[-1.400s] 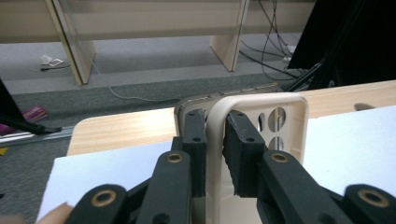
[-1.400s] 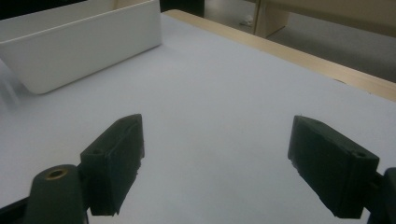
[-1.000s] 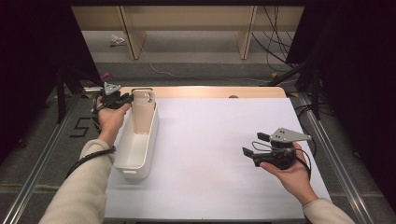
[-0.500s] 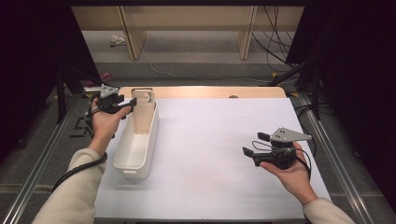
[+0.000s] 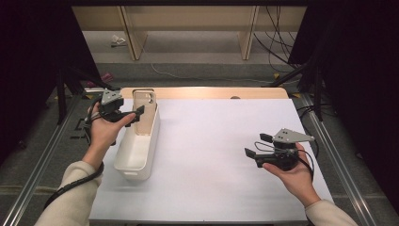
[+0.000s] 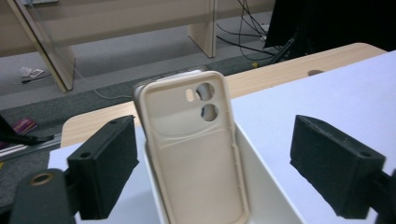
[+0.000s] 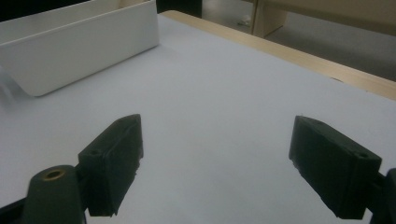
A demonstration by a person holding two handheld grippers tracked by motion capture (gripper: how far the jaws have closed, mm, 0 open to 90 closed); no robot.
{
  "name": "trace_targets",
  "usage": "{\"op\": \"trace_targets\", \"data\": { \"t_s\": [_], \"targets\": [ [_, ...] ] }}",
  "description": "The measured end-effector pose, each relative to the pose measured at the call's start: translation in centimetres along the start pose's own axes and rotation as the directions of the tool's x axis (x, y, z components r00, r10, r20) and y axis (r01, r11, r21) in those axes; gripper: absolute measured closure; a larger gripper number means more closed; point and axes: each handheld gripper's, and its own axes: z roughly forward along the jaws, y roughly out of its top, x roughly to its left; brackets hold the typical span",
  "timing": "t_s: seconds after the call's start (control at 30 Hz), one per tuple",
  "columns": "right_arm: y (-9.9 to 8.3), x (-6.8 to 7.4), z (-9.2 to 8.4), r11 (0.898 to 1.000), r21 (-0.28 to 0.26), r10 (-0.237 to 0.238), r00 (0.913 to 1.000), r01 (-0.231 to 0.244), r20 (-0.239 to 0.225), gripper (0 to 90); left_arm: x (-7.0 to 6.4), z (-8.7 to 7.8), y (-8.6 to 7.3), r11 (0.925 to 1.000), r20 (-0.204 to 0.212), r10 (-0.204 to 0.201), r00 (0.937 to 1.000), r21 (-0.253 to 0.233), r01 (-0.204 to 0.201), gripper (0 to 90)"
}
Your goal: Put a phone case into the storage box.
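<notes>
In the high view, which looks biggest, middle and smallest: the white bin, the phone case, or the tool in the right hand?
1. White bin
2. Phone case and right tool: they look about alike, so no ranking.

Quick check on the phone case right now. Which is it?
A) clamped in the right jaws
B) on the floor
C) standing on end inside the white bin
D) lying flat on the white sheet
C: the phone case stands upright inside the white bin, leaning on its far end wall, clear of the left gripper.
</notes>
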Motion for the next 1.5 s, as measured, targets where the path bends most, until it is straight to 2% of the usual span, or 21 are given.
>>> {"op": "trace_targets", "data": {
  "t_s": [0.27,0.4,0.67,0.83,0.97,1.2,1.3,1.43,1.5],
  "targets": [
    [0.0,0.0,0.0,1.0,-0.003,0.002,1.0,-0.002,0.0,18.4,-1.6,-1.1,-0.8,0.9995,0.059,0.032,0.9978,-0.008,-0.032,6.5],
    [0.0,-0.1,0.0,1.0,-0.002,0.004,1.0,-0.004,-0.001,18.2,-2.6,-1.6,-1.5,0.998,0.094,0.064,0.9935,-0.001,-0.064,2.5],
    [0.0,-0.1,0.0,1.0,-0.001,0.006,1.0,-0.006,-0.001,18.3,-5.0,-2.8,-2.9,0.9958,0.149,0.092,0.9845,-0.018,-0.09,0.9],
    [0.0,0.0,0.0,1.0,-0.003,0.008,1.0,-0.008,-0.002,18.2,-6.5,-3.4,-3.7,0.9919,0.176,0.127,0.9763,-0.032,-0.123,1.0],
    [0.0,-0.1,-0.1,1.0,-0.005,0.005,1.0,-0.005,-0.002,18.3,-7.3,-3.6,-4.5,0.9902,0.227,0.14,0.9639,-0.026,-0.137,1.0],
    [0.0,-0.1,-0.1,1.0,-0.012,0.004,1.0,-0.004,-0.001,18.3,-8.3,-4.2,-5.4,0.9864,0.248,0.163,0.9549,-0.026,-0.162,0.9],
    [0.0,-0.1,-0.1,1.0,-0.012,0.006,1.0,-0.006,-0.002,18.3,-8.6,-4.5,-5.8,0.9821,0.254,0.187,0.949,-0.026,-0.186,1.0],
    [0.0,-0.1,-0.1,1.0,-0.01,0.006,1.0,-0.006,-0.003,18.2,-8.9,-4.7,-6.3,0.9812,0.261,0.191,0.9464,-0.022,-0.192,1.0],
    [0.0,-0.1,-0.1,1.0,-0.01,0.006,1.0,-0.006,-0.003,18.3,-9.1,-4.8,-6.5,0.9779,0.258,0.207,0.9436,-0.026,-0.207,1.0]
  ]
}}
